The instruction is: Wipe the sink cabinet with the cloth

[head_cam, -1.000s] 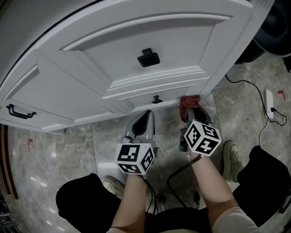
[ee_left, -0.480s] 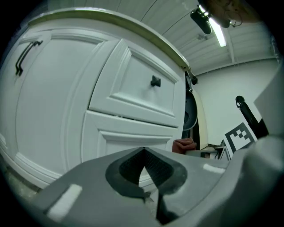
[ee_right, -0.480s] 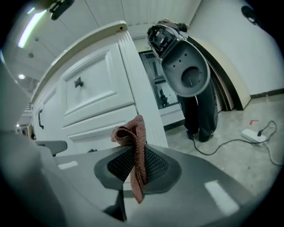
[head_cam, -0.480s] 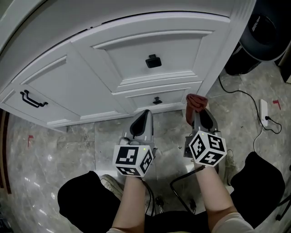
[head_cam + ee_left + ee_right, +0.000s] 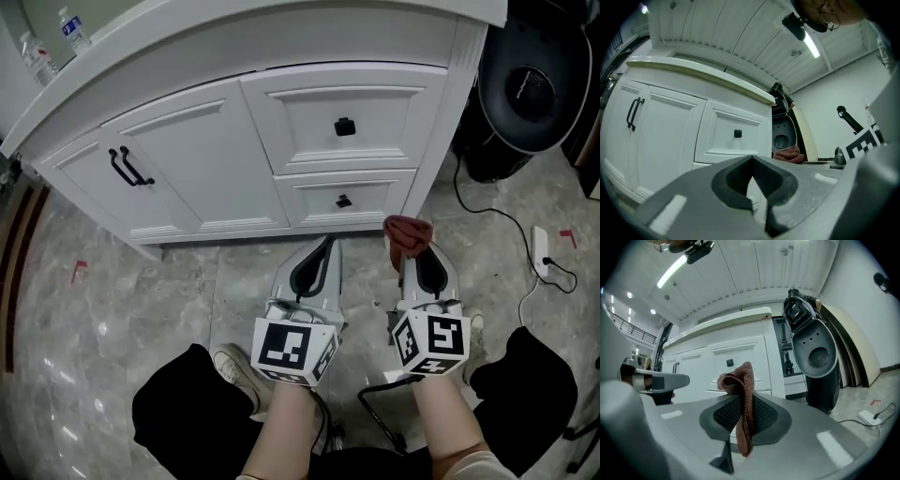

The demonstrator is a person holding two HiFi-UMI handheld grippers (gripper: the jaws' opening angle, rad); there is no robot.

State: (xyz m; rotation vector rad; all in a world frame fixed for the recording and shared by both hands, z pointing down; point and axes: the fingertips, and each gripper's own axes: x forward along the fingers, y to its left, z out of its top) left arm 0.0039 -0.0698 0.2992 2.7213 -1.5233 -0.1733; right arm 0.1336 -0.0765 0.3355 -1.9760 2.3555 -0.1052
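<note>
Right tool [image 5: 413, 255] clamps a reddish cloth [image 5: 407, 232]; left tool [image 5: 322, 253] closed, empty. Both hang short of the white sink cabinet [image 5: 216, 159]; wiping seemingly all left to do.

My head camera looks steeply down from above; both my claw cameras sit low, facing that same white panelled sink cabinet [image 5: 206, 159] close ahead.

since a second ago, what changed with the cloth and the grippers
The right gripper has drawn the cloth back from the cabinet's lower right corner, where it seemed to touch a second ago; now it sits clear of the cabinet. The left gripper backed off too, and the head view takes in the whole cabinet front. Unchanged: right jaws clamped on the cloth, left jaws shut and empty.
</note>
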